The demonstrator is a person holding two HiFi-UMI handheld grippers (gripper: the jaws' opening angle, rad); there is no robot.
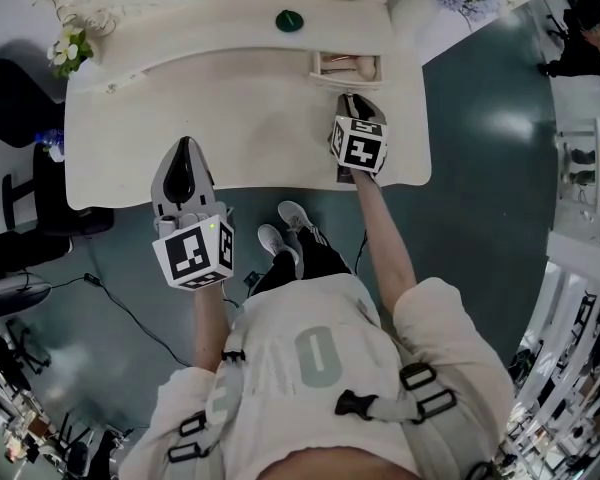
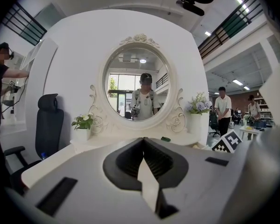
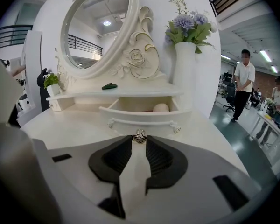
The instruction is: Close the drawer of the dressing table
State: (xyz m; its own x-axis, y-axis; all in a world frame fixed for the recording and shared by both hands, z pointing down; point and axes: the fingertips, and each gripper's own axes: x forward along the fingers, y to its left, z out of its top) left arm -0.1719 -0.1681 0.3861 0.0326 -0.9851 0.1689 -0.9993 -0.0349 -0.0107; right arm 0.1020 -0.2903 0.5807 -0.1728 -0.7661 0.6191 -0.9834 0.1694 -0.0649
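Drawer first: it stands pulled out from under the low shelf at the back right of the white counter. From the right tool's view I see a pale rounded thing lying in it toward its right side, over a thin strip of red. The head view looks straight down into the same drawer and gives me pale, wood-coloured pieces, though I cannot make out what they are. The right tool has its tips closed on the small metal knob at the middle of the drawer front. Only that tool's own view shows me the knob; from above I cannot pick it out. A white vase right of the drawer holds purple flowers, and a small white pot at the shelf's left end holds a green plant. A dark green thing lies on the shelf between them, in front of the round mirror. The left tool hangs over the near left part of the counter, well apart from the drawer, its tips together with nothing between them. Its view alone gives me a black chair left of the counter and, in the mirror, the reflection of a person standing with the rig.
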